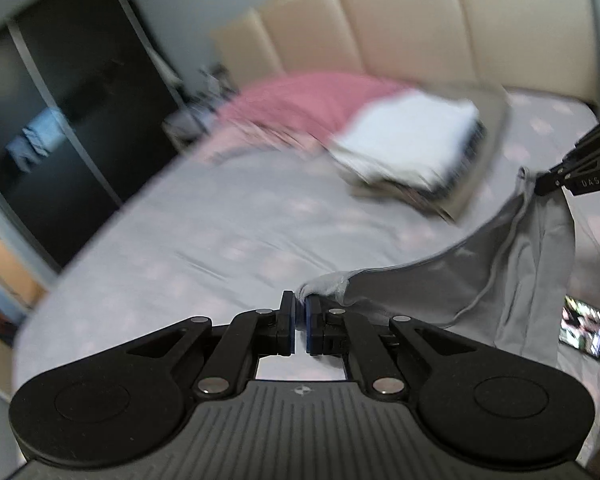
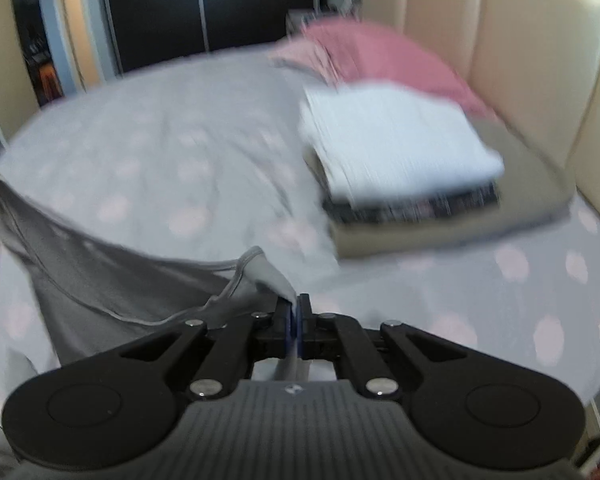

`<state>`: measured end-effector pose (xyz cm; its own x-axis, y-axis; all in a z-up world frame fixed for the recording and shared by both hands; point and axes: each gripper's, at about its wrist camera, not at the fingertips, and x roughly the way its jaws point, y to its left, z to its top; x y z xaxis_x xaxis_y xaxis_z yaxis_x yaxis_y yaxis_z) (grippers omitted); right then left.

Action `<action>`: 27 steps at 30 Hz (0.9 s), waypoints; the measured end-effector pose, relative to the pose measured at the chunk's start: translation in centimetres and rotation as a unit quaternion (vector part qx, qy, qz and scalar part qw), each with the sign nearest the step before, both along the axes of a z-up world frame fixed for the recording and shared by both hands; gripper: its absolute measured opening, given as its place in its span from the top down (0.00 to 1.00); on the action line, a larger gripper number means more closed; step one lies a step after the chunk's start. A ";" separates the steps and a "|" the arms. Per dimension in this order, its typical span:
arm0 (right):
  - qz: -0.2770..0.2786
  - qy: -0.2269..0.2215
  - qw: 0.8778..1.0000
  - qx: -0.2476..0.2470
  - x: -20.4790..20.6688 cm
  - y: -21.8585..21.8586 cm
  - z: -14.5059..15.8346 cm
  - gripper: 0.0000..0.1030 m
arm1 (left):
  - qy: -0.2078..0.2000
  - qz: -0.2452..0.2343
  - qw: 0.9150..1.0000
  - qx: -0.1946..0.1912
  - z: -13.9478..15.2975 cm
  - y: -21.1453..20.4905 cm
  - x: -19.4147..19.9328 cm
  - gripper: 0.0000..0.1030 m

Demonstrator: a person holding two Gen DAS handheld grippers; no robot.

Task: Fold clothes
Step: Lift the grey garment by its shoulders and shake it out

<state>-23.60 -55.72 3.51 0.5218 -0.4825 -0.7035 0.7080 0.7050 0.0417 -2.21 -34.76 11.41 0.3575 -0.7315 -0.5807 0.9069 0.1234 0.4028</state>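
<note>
Garment, grey, slung between both claws above bed. Left gripper clamped on one corner; right gripper clamped on the other. Long axis claw to claw; folded stack ahead, right of both.

Dim, soft, even light; both views motion-blurred, the folded pile perhaps worst; fisheye corners darken

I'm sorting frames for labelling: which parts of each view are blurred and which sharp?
Left wrist view: the left claw and gray garment are fairly sharp; the folded stack and pink pillow are motion-smeared. Right wrist view: the right claw is crisp; the stack is streaked, and the bedsheet soft.
</note>
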 end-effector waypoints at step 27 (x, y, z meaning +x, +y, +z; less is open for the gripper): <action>0.055 -0.255 0.923 -0.282 -4.8 17.6 30.7 0.97 | -0.095 0.093 0.938 -0.320 24.1 21.6 -10.1 0.97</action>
<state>-28.42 -38.07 34.23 0.7829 -0.6221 -0.0061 0.6212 0.7823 -0.0458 -12.35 -13.16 35.47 0.5652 -0.8238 0.0435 0.7657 0.5435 0.3439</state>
